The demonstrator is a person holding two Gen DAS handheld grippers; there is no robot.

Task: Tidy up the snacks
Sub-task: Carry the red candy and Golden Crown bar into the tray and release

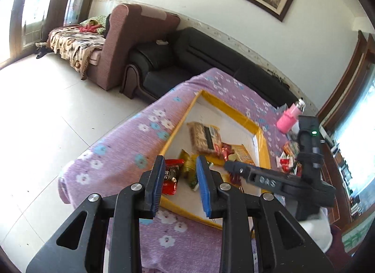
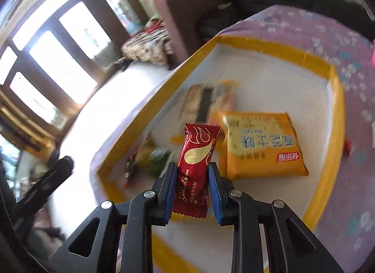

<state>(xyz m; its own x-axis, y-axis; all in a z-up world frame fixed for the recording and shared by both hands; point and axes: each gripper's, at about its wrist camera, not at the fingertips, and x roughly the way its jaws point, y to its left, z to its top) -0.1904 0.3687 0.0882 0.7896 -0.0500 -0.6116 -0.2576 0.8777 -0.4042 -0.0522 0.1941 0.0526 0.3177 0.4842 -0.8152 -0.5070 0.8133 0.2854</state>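
Note:
A white tray with a yellow rim (image 1: 225,106) (image 2: 269,45) lies on the purple flowered cloth (image 1: 121,146). Inside it are a brown cracker pack (image 1: 205,137), a red-and-black packet (image 1: 172,176), a green-yellow packet (image 1: 189,167) and a large yellow bag (image 2: 262,146). My left gripper (image 1: 179,179) hovers over the tray's near corner, its blue pads apart with nothing between them. My right gripper (image 2: 192,179) (image 1: 234,167) is shut on a dark red snack packet (image 2: 199,153), held upright above the tray's floor near the yellow bag.
More loose snack packets (image 1: 287,158) and a pink bottle (image 1: 287,120) sit on the cloth to the right of the tray. A black sofa (image 1: 164,66) and a brown sofa (image 1: 121,38) stand behind the table. Pale floor tiles (image 1: 46,108) lie to the left.

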